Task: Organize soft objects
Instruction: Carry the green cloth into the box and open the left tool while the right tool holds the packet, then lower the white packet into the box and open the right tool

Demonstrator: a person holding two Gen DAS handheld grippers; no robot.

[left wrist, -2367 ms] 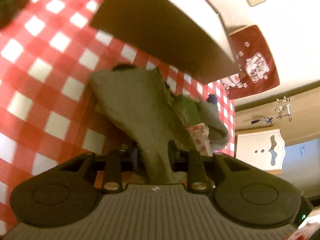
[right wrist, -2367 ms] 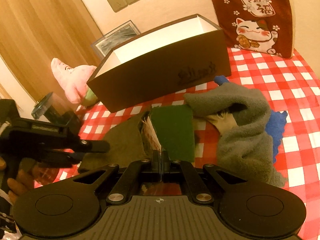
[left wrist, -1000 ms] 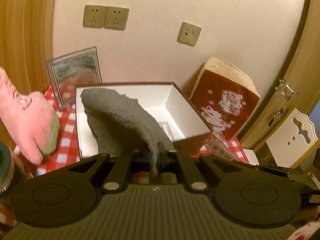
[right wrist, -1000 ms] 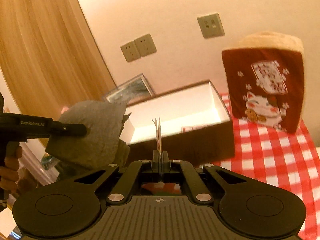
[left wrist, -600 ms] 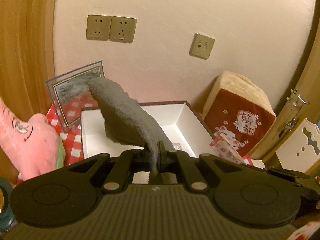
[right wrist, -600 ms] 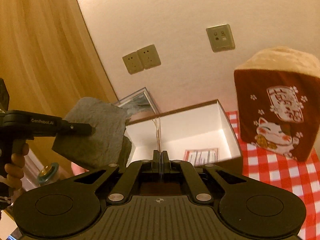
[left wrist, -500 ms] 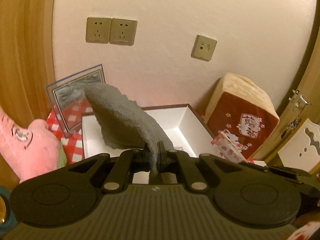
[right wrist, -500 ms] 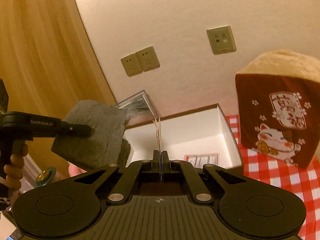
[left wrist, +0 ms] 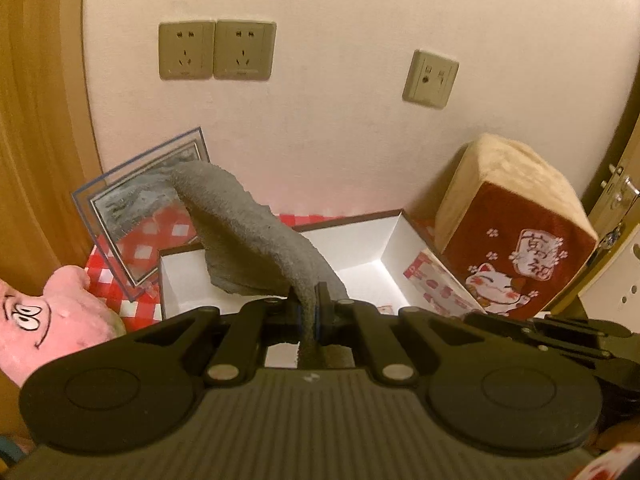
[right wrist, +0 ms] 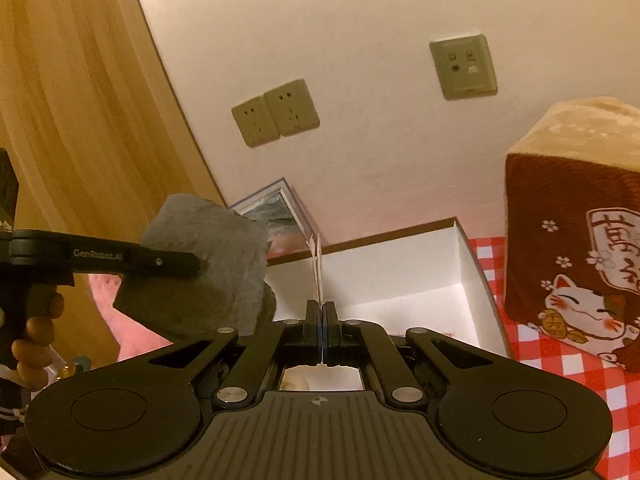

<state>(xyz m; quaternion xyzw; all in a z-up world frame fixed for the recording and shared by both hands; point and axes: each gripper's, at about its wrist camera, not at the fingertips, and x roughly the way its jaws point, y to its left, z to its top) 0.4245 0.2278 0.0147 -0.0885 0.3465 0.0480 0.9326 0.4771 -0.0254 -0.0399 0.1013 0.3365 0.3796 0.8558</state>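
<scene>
My left gripper [left wrist: 307, 306] is shut on a grey cloth [left wrist: 256, 236] and holds it in the air in front of the open white-lined box [left wrist: 362, 240]. The cloth [right wrist: 208, 264] and the left gripper [right wrist: 176, 262] also show at the left of the right wrist view. My right gripper [right wrist: 322, 314] is shut on a thin red-patterned packet [right wrist: 317, 268], seen edge-on, in front of the box [right wrist: 400, 276]. The same packet [left wrist: 436, 286] shows flat in the left wrist view, at the box's right end.
A pink plush toy [left wrist: 44, 320] lies left of the box. A framed picture [left wrist: 140, 208] leans on the wall behind it. A red lucky-cat cushion [left wrist: 516, 236] stands right of the box on the red checked cloth [right wrist: 560, 360]. Sockets [left wrist: 216, 50] sit on the wall.
Both grippers have lifted their loads off the table to in front of the box. Over the last second they have moved a little nearer the wall.
</scene>
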